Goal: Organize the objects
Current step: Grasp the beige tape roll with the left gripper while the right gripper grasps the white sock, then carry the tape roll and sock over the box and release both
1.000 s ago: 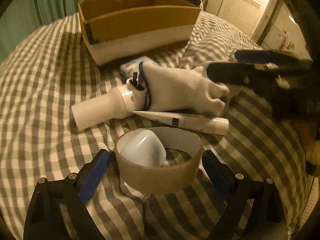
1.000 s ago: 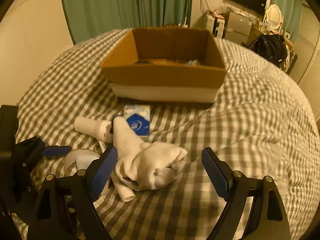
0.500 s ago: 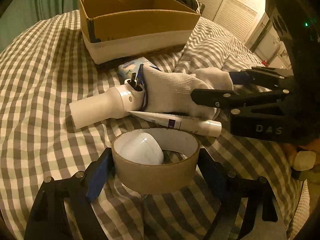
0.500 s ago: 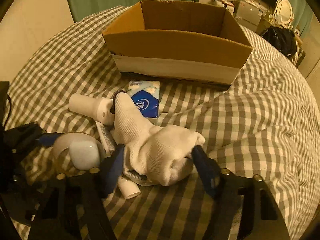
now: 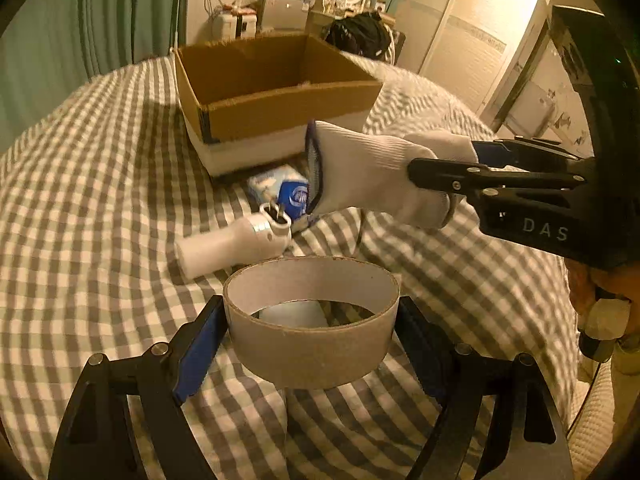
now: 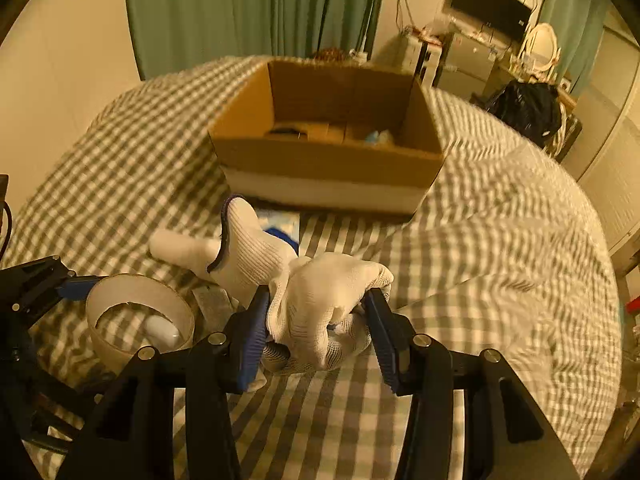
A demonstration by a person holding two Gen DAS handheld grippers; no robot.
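1. Since the earlier frame I have raised both my loads off the grey-and-white checked bedspread [image 6: 500,240]; the white tube under the glove has gone from the left view.
2. The open brown cardboard box [image 6: 328,160] sits upper centre, small items dimly visible inside.
3. My right gripper [image 6: 316,320] is clamped on the white knit glove [image 6: 320,292], blue-edged cuff pointing upper left.
4. My left gripper [image 5: 310,332] squeezes the brown cardboard tape ring [image 5: 312,344], bottom centre.
5. The white plug-ended cylinder [image 5: 236,244] lies just beyond the ring, touching the blue-and-white tissue pack [image 5: 284,190].
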